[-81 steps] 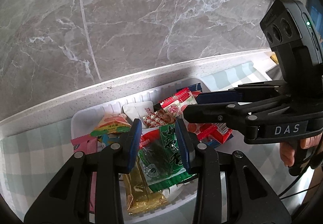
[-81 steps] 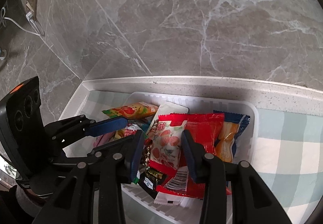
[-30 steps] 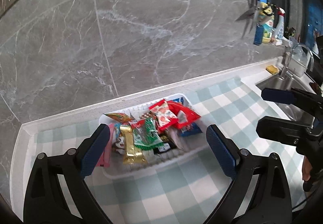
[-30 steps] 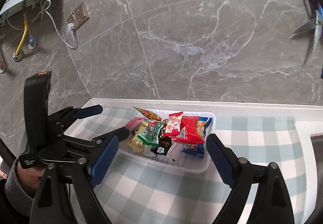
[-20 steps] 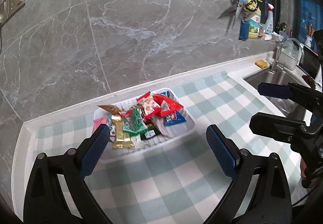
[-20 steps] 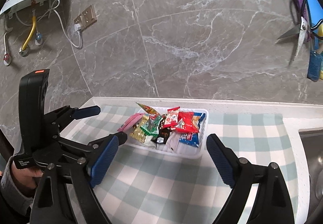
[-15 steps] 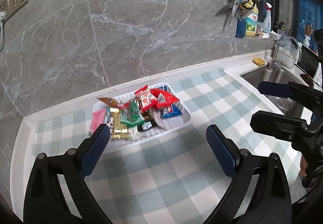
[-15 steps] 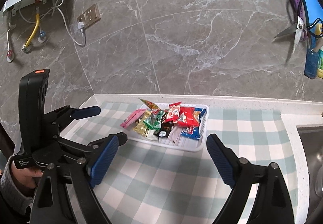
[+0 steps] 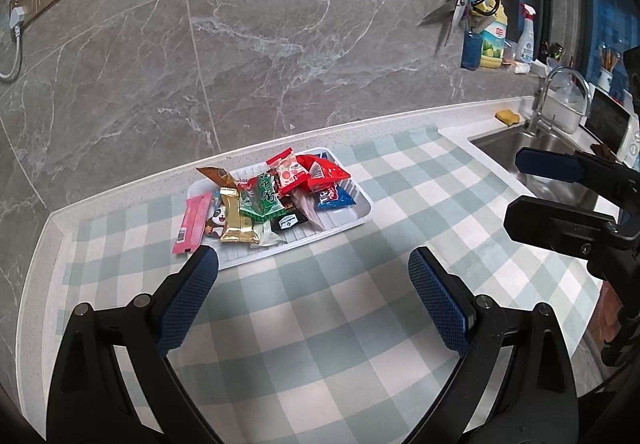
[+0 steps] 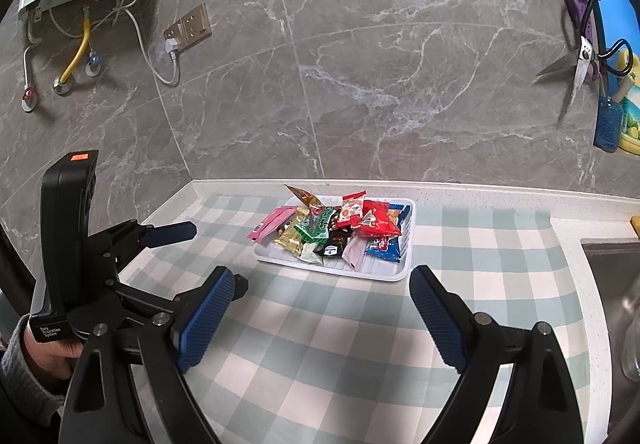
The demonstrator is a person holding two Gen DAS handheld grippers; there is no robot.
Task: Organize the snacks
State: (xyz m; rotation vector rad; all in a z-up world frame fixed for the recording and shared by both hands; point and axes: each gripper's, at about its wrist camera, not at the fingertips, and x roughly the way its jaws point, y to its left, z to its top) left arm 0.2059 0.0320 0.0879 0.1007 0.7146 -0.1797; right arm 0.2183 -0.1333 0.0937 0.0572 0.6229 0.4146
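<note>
Tray (image 9: 362, 213): snack packets piled, near counter's back edge, ahead of both grippers.
Left gripper (image 9: 312, 302): spread, empty.
Right gripper (image 10: 322, 318): spread, empty.

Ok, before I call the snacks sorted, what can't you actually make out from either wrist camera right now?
- Bottom layer of the white tray: both views, buried under overlapping packets.
- Small print on the black packet: too small in both views.
- Pink packet: left wrist view shows it overhanging the tray's left rim; whether it touches the checkered cloth is unclear.
- Sink: cut off by the right edge in the right wrist view.
</note>
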